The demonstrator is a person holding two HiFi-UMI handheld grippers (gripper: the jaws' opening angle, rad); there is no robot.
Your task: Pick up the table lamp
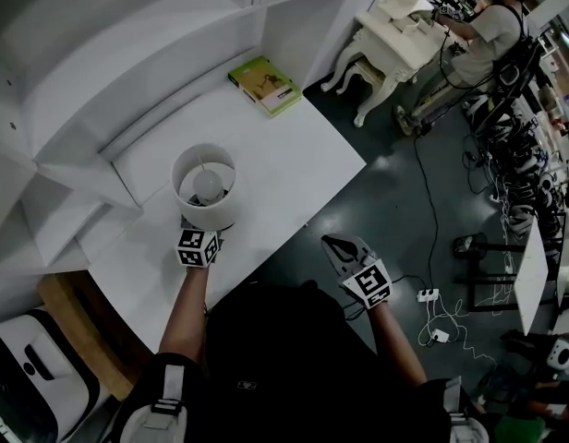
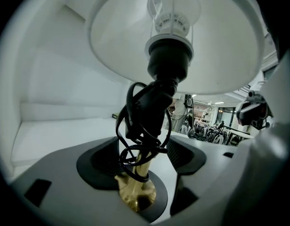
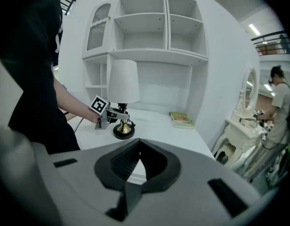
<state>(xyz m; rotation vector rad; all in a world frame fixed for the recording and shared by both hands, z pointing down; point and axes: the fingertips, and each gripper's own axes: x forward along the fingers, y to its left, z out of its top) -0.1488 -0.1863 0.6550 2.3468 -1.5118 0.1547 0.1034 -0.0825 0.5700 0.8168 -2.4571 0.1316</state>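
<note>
Left tool straddling table lamp
Its released jaws are flanking the stem; right tool is hovering clenched, empty, at four o'clock.

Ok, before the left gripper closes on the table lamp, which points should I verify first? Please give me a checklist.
1. Left gripper jaws stand wide apart: ok.
2. Brass stem of the white-shaded table lamp sits between those jaws: ok.
3. Gap is free of the black cord wound round the stem: not ok, its loops hang between the pads.
4. Round black base rests flat on the white table and the lamp is upright: ok.
5. Right gripper is shut, empty and away from the lamp: ok.
</note>
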